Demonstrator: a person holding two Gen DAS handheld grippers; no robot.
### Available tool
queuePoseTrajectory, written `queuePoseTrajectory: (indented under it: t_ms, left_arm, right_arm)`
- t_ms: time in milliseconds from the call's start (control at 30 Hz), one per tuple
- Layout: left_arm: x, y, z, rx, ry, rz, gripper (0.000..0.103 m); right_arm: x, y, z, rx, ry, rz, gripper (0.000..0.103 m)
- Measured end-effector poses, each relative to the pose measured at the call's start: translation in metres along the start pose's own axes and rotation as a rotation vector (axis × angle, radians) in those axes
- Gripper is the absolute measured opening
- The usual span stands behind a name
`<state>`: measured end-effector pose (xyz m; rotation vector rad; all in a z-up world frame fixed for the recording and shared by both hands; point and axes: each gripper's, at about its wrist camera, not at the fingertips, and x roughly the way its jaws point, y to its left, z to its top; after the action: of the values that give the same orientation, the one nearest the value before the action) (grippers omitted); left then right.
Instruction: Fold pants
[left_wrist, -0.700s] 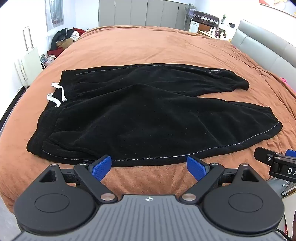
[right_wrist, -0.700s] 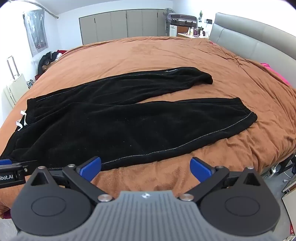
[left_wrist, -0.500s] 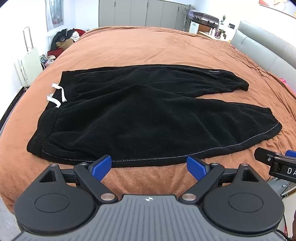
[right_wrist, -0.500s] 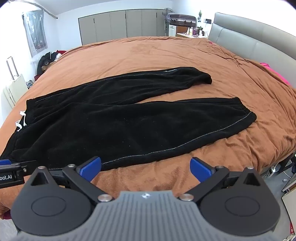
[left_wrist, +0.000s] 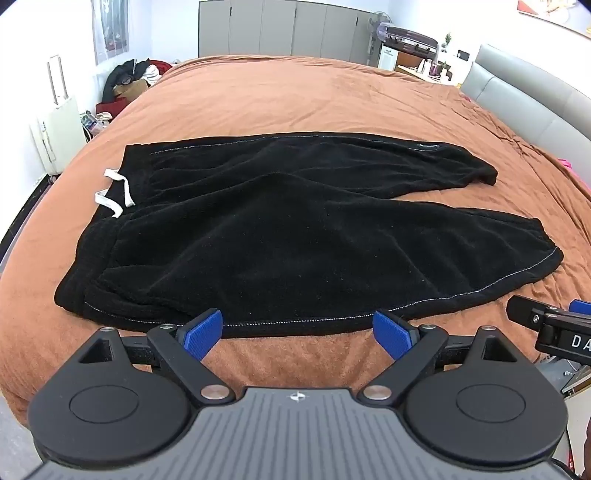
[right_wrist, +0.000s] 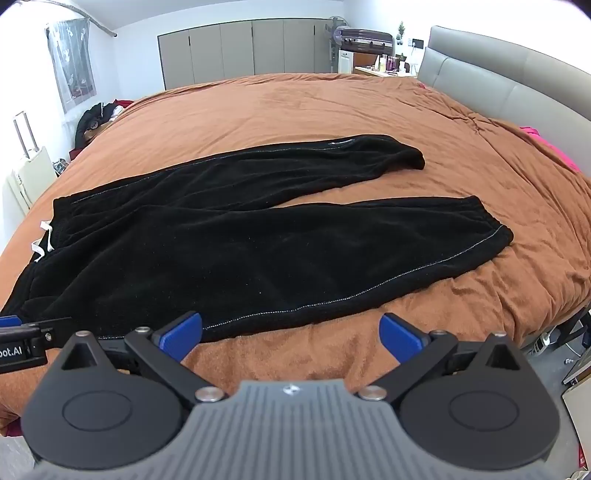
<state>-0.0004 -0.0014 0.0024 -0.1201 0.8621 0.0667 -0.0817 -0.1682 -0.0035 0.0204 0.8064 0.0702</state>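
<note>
While the black fleecy pants (left_wrist: 295, 236) are lying spread flat across the rust-brown bedspread (left_wrist: 295, 96), waistband to the left and legs splayed apart to the right, the left gripper (left_wrist: 297, 330) and right gripper (right_wrist: 290, 332) are both hovering at the near hem, jaws gaping wide and holding nothing. The fabric looks soft, limp and fairly light; pinching the near side seam, one near the waistband, one near the cuff (right_wrist: 491, 236), seems wisest.
</note>
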Motion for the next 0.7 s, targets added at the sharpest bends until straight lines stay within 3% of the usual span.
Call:
queuePoseTrajectory:
  t_ms: [700]
  left_arm:
    - [0.0002, 0.0028, 0.0002, -0.006, 0.001, -0.007, 0.103]
  right_arm:
    - [0.0009, 0.0004, 0.0001, -0.002, 0.000, 0.000, 0.098]
